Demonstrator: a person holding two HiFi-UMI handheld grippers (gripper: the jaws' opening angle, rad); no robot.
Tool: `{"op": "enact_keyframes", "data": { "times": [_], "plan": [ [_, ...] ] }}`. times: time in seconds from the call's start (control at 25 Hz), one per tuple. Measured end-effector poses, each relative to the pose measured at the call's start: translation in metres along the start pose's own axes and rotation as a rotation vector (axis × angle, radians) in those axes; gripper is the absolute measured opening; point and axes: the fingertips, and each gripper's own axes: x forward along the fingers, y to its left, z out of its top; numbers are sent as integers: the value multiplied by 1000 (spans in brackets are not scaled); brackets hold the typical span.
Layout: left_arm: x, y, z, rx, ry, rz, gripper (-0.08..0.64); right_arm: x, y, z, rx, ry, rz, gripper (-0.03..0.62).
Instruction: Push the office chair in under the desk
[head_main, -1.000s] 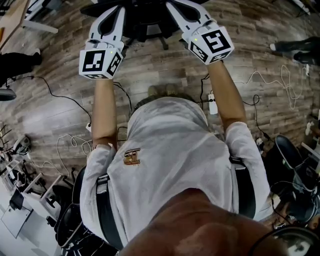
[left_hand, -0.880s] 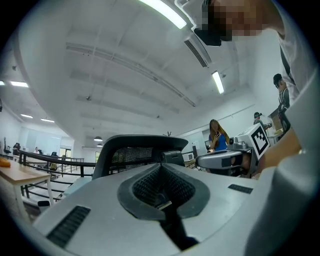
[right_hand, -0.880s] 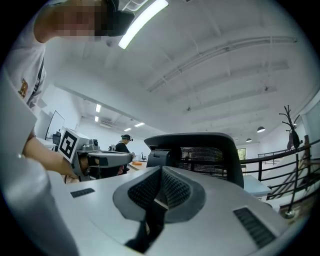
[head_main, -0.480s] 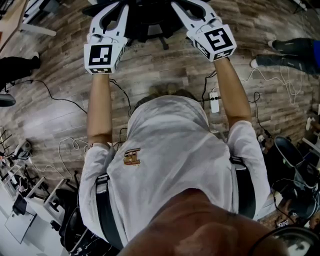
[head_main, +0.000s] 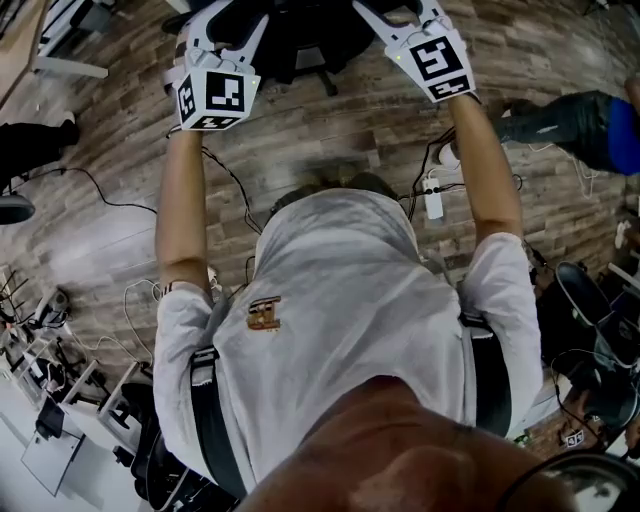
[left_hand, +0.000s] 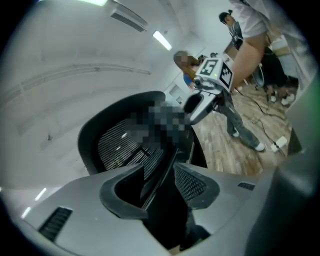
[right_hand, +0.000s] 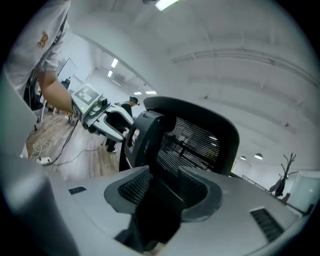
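Observation:
The black mesh-backed office chair (head_main: 300, 35) stands ahead of me at the top edge of the head view, over the wood floor. My left gripper (head_main: 225, 15) reaches to its left side and my right gripper (head_main: 395, 8) to its right side, both arms stretched out. In the left gripper view the jaws (left_hand: 160, 182) are opening, with a thin black edge of the chair back (left_hand: 115, 145) between them and gaps at the pads. In the right gripper view the jaws (right_hand: 162, 187) are opening around a thick black part of the chair frame (right_hand: 150, 135).
A power strip (head_main: 433, 200) and loose cables lie on the floor in front of my feet. A person's legs in blue (head_main: 570, 115) stand at the right. Another black chair (head_main: 585, 310) is at the lower right. A desk corner (head_main: 15, 50) shows at the top left.
Both grippers and the chair have moved farther away from me, and my arms have stretched out. The person at the right has stepped further into view.

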Motion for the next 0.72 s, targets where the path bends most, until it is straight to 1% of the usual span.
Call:
{"op": "enact_keyframes", "data": {
  "times": [0.12,0.24,0.32,0.4,0.52,0.64,0.72],
  "plan": [
    [13,-3,-19,176,81,-29,233,16,-4,-16,-151,92,5,220],
    [21,-4,-28,312,132,-45,285,26,-4,-28,-330,178,11,243],
    [27,-6,-31,379,155,-56,308,32,-3,-35,-442,223,9,250],
    [31,-8,-34,428,176,-62,322,37,-4,-40,-540,266,3,255],
    [37,-8,-40,474,203,-56,330,45,-4,-48,-655,320,2,258],
    [45,-9,-49,497,222,-58,330,56,-5,-57,-737,355,1,259],
    [51,-10,-56,504,230,-62,330,64,-6,-64,-771,367,0,259]
  ]
}}
